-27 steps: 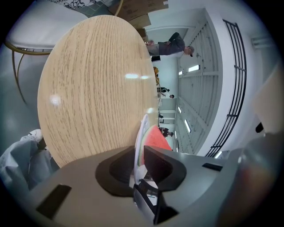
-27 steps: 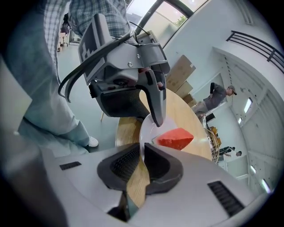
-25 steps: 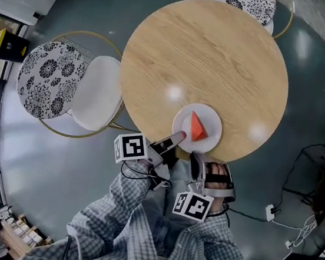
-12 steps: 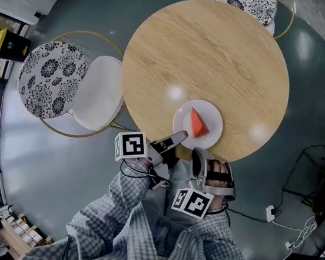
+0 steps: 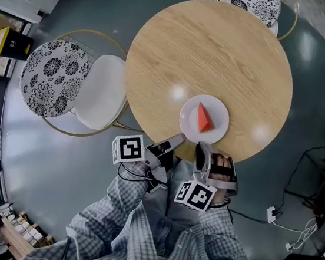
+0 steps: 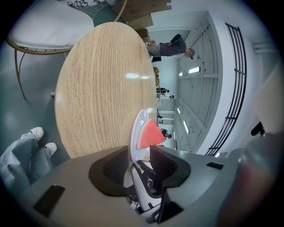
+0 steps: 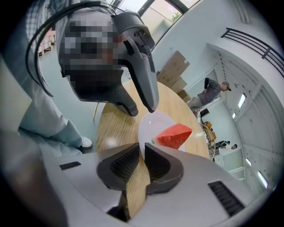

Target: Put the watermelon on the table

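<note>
- The white plate [image 5: 188, 125] now sits a little further in from the near edge of the round wooden table [image 5: 208, 49] than a second ago. The left gripper [image 5: 176, 140] has just been opening its jaws.
- The table carries only the plate, which lies close to the edge nearest the person.
- The plate lies straight ahead of the left gripper. In the left gripper view its near rim stands edge-on in the gap between the jaws.
- The left gripper's jaws stand wide and neither pad presses the rim, so it grips nothing. Judged from this, it need only draw straight back off the rim.
- The right gripper [image 5: 202, 154] sits just right of the left one, at the table's near edge. Its jaws are narrow and close on a wood-grained strip, which I take to be that edge.
- The watermelon wedge [image 5: 204, 119] rests on the middle of the plate, beyond both grippers. Its long axis runs roughly away from the person. It touches neither gripper and already seems to be on the table.
</note>
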`<state>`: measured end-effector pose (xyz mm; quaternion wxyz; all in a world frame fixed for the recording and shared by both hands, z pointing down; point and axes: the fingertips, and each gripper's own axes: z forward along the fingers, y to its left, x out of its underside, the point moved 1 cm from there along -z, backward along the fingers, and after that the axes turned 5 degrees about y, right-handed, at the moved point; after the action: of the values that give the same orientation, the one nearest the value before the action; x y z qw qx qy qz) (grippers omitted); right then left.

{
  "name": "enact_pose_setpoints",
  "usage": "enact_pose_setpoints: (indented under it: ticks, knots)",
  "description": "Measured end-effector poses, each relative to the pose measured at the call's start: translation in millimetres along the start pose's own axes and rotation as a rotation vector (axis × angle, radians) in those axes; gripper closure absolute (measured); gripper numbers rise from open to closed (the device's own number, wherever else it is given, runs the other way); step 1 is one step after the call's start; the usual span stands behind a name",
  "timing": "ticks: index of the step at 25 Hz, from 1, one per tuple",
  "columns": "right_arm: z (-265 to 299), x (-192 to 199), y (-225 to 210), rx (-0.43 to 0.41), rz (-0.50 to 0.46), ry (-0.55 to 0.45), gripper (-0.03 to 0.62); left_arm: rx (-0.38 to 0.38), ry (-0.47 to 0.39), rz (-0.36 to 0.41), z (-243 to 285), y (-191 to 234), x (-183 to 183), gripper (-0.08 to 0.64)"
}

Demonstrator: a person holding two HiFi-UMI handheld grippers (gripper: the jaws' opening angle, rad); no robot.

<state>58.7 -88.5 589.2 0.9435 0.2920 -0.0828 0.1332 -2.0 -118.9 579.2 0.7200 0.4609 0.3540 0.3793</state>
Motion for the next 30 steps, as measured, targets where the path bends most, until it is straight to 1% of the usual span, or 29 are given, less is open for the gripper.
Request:
enact_pose_setpoints:
  ticks: [2, 3, 6, 8, 11, 12, 13, 14, 16, 18, 19, 21, 23, 25, 27, 30]
  knots:
    - [0, -1, 0, -0.014, 0.046, -0.007, 0.549, -0.002, 0.002, 0.011, -3, -1, 2, 0.422]
    - [0, -2, 0, -0.032, 0.09, -0.014, 0.549, 0.007, -0.003, 0.011, -4, -2, 2, 0.422]
    - [-2, -3, -1, -0.093, 0.24, -0.043, 0.548, 0.093, -0.038, -0.031, -8, -11, 1, 0.423]
    - [-4, -3, -4, -0.118, 0.316, -0.063, 0.538, 0.125, -0.057, -0.051, -12, -14, 1, 0.425]
    - [-11, -4, -9, -0.153, 0.454, -0.11, 0.532, 0.15, -0.071, -0.028, -18, -20, 1, 0.435]
    - [-15, -5, -12, -0.164, 0.512, -0.135, 0.532, 0.16, -0.078, -0.01, -20, -23, 1, 0.504]
    - [-20, -7, -16, -0.17, 0.571, -0.161, 0.532, 0.173, -0.088, 0.007, -22, -27, 0, 0.545]
    - [-24, -8, -20, -0.175, 0.631, -0.188, 0.534, 0.187, -0.099, 0.024, -23, -31, -2, 0.554]
    - [-35, -11, -28, -0.216, 0.775, -0.25, 0.534, 0.208, -0.121, 0.065, -27, -38, -5, 0.554]
    - [-46, -10, -37, -0.284, 0.941, -0.318, 0.548, 0.204, -0.127, 0.12, -29, -46, -5, 0.554]
    - [-51, -7, -41, -0.307, 1.017, -0.35, 0.574, 0.191, -0.121, 0.156, -30, -50, -4, 0.554]
    - [-61, -1, -52, -0.323, 1.128, -0.398, 0.584, 0.153, -0.094, 0.257, -32, -59, -1, 0.554]
    - [-71, 3, -63, -0.32, 1.195, -0.433, 0.584, 0.128, -0.062, 0.371, -33, -74, 4, 0.554]
    - [-81, 7, -72, -0.311, 1.234, -0.46, 0.584, 0.124, -0.033, 0.449, -33, -89, 10, 0.554]
    - [-90, 8, -79, -0.299, 1.246, -0.476, 0.584, 0.128, -0.014, 0.5, -35, -102, 15, 0.554]
    - [-104, 10, -87, -0.278, 1.258, -0.496, 0.584, 0.14, -0.016, 0.541, -39, -120, 18, 0.554]
